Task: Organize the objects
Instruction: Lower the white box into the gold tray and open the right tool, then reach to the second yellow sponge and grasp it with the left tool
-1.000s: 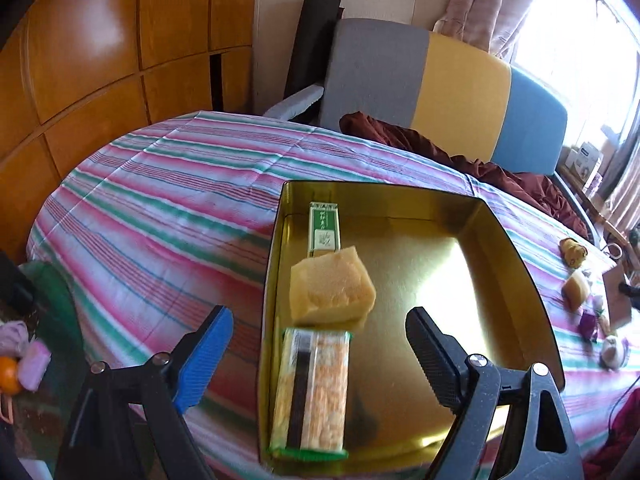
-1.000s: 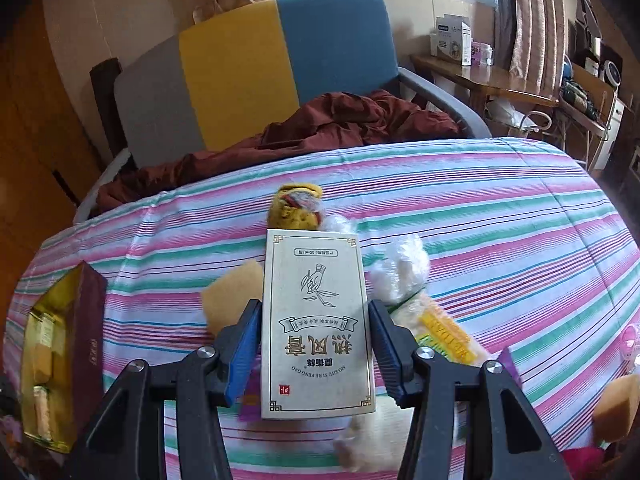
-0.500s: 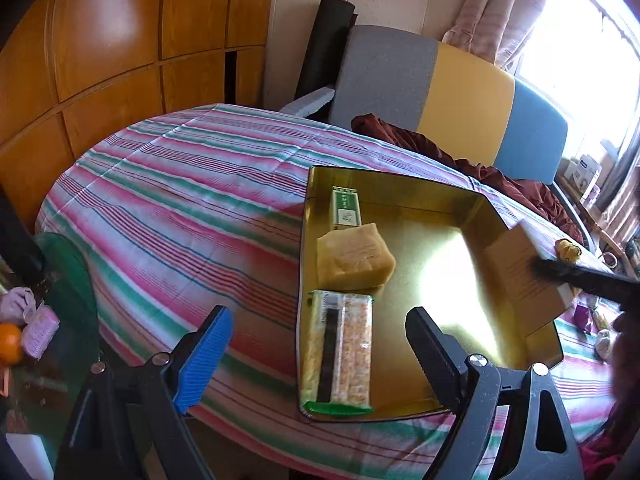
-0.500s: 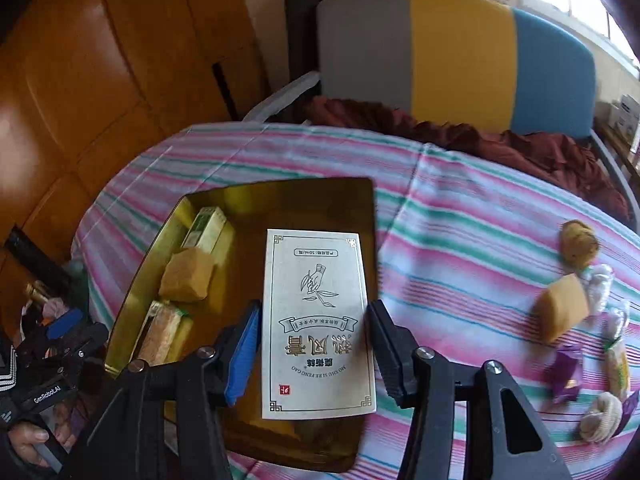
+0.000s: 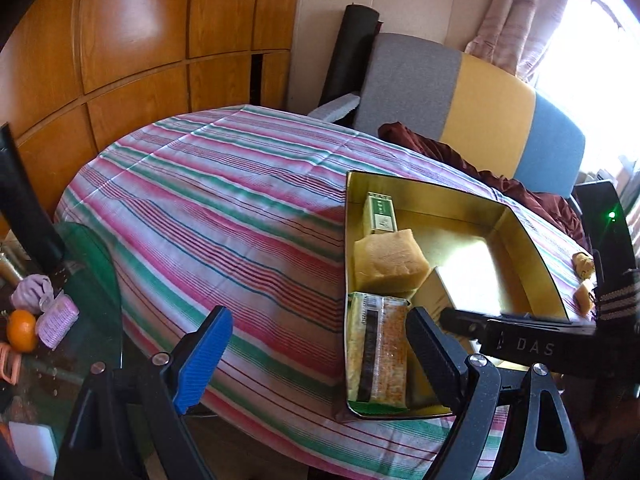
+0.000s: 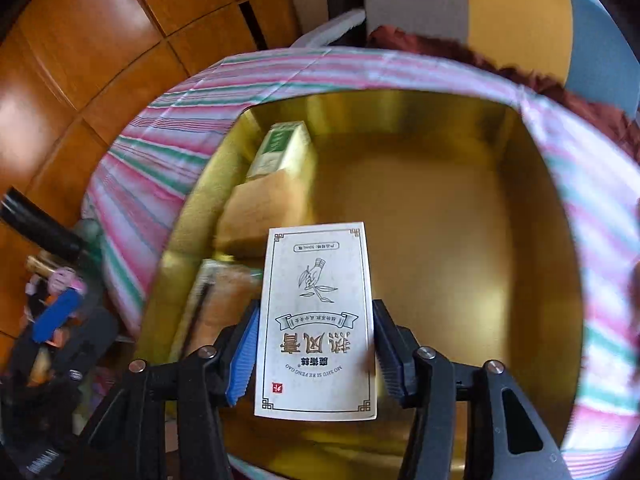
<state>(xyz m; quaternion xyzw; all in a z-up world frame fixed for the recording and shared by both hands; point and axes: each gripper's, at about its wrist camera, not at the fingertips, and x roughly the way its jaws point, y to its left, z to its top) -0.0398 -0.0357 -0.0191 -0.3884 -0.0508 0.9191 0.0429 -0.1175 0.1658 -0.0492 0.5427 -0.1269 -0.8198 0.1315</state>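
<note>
Right tool [image 6: 314, 350] is pitched steeply down over the gold tin [image 6: 440, 208]; its jaws are opening, with the white printed box [image 6: 316, 320] between them, low inside the tin. Left tool [image 5: 320, 356] is held wide and empty over the striped bench [image 5: 224, 216], just beside the tin's near-left corner. Lined along the tin's left wall: green carton [image 5: 380, 214], tan block [image 5: 390, 262], wrapped snack bar [image 5: 378, 354].

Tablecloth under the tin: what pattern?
Tablecloth: pink, green and white stripes with thin red and blue lines. Clearest in the left wrist view.
</note>
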